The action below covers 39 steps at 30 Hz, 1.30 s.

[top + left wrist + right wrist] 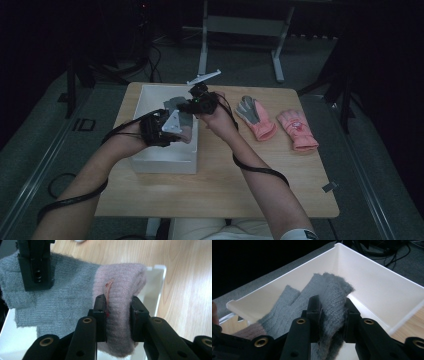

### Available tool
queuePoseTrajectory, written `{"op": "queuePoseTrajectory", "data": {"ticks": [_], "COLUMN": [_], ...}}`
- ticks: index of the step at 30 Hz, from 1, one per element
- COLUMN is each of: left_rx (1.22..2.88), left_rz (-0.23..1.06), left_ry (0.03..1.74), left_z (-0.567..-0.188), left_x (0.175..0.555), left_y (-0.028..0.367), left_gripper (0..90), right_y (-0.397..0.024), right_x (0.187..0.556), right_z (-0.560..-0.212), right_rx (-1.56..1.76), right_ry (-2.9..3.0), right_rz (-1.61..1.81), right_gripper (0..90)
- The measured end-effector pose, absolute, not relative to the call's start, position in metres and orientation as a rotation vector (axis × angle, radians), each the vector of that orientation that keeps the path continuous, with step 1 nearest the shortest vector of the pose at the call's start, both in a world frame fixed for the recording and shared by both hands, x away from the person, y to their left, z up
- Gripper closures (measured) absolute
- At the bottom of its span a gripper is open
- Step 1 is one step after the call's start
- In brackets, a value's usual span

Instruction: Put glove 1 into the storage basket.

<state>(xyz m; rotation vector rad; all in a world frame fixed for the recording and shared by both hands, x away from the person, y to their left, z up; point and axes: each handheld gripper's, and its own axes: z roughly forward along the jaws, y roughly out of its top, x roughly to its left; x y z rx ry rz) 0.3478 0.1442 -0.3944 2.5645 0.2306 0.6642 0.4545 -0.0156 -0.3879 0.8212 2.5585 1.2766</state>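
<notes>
My left fingers [116, 316] pinch the pink cuff and my right fingers [332, 315] pinch the grey fingertip end of the glove [179, 116], stretched left-to-right just above the white bin [150, 160], drop straight down.

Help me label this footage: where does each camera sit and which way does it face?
High view: above the person's side, looking forward and down on the table; forearms, left gripper, right gripper.
Left gripper view: on that gripper, along its jaws clamping the glove's pink cuff.
Right gripper view: on that gripper, along its jaws clamping the grey fingers over the white box.
Both gripper views share the one grey-and-pink glove.
</notes>
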Motion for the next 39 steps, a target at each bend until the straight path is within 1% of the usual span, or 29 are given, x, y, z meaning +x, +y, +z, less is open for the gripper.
{"op": "queuePoseTrajectory", "data": {"ticks": [4,8,14,22,26,30,35,37,39], "left_rx": [2.568,2.579,2.627,2.762,2.787,2.856,2.922,2.951,2.932], "left_rz": [0.68,0.686,0.654,0.64,0.623,0.587,0.454,0.45,0.42], "left_ry": [0.216,0.2,0.203,0.127,0.123,0.124,0.155,0.13,0.155], "left_z": [-0.4,-0.412,-0.432,-0.458,-0.468,-0.479,-0.499,-0.506,-0.509], "left_x": [0.349,0.355,0.368,0.383,0.389,0.405,0.42,0.423,0.424], "left_y": [0.157,0.162,0.158,0.147,0.142,0.131,0.124,0.123,0.123], "left_gripper": [71.5,71.4,71.4,71.4,71.3,71.2,70.9,70.6,69.8], "right_y": [0.0,0.007,0.013,0.022,0.025,0.024,0.01,0.002,-0.006], "right_x": [0.455,0.46,0.468,0.48,0.483,0.487,0.491,0.492,0.491], "right_z": [-0.389,-0.393,-0.408,-0.431,-0.439,-0.443,-0.437,-0.433,-0.428], "right_rx": [0.787,0.797,0.826,0.873,0.881,0.892,0.915,0.923,0.919], "right_ry": [2.565,2.578,2.609,2.662,2.678,2.662,2.611,2.611,2.598], "right_rz": [1.268,1.264,1.193,1.058,1.0,0.964,0.984,1.006,1.027], "right_gripper": [72.9,72.9,72.9,72.7,72.0,68.4,66.5,65.9,65.2]}}
